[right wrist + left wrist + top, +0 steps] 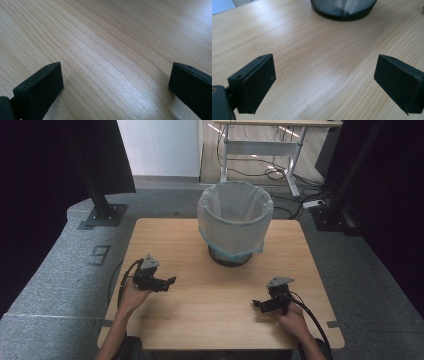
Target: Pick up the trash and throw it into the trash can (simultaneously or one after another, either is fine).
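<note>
Nothing looks started: both the left gripper (pixel 170 280) and right gripper (pixel 256 304) hover with fingers wide apart and empty, near the lined bin (pixel 235 220) on the counter (pixel 165 235).

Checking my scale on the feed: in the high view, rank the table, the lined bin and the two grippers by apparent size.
1. Table
2. Lined bin
3. Left gripper and right gripper: these look alike, so no ranking between them.

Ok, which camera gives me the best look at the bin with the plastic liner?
The high view: it shows the whole bin at the table's far edge, with the liner folded over its rim and the dark base below. The left gripper view catches just a strip of its black mesh base at the top. The right gripper view looks at bare wood.
</note>
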